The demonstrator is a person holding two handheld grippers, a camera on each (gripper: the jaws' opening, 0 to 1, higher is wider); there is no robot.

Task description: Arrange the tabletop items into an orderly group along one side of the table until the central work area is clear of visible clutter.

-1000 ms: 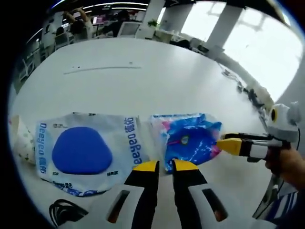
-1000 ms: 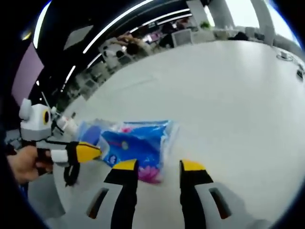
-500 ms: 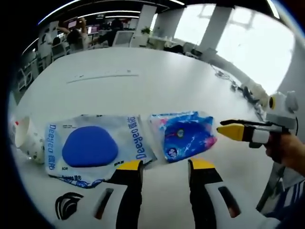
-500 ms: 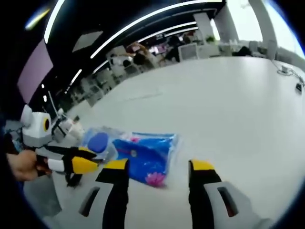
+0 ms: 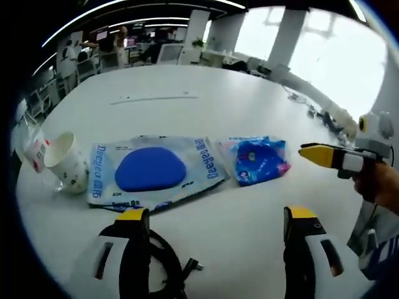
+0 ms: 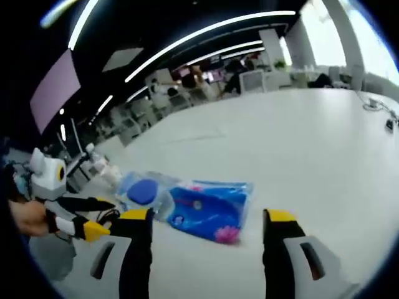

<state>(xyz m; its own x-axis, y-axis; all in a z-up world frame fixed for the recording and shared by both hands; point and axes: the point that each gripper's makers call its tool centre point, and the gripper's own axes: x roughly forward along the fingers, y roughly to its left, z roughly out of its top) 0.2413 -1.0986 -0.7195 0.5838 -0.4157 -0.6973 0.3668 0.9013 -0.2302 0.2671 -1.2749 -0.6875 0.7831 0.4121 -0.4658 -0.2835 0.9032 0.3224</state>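
Observation:
A small blue packet (image 5: 259,161) lies on the white table (image 5: 187,115), just right of a large white-and-blue packet (image 5: 149,171) with a blue oval inside. A paper cup (image 5: 67,163) stands to that packet's left. My left gripper (image 5: 217,215) hovers open in front of the packets, holding nothing. The right gripper (image 5: 319,154) comes in from the right, its tip clear of the small packet. In the right gripper view, my right gripper (image 6: 209,216) is open before the small blue packet (image 6: 209,208), with the large packet (image 6: 143,190) beyond. The left gripper (image 6: 84,229) is at the left.
A black cable (image 5: 165,268) lies coiled near the table edge between my left jaws. A small red-and-white thing (image 5: 37,151) sits behind the cup. A thin strip (image 5: 156,97) lies far out on the table. Chairs and people are beyond the far edge.
Both grippers have pulled back from the packets and their jaws have spread wide, the left from nearly shut. The right tip has left the small blue packet, which lies on the table.

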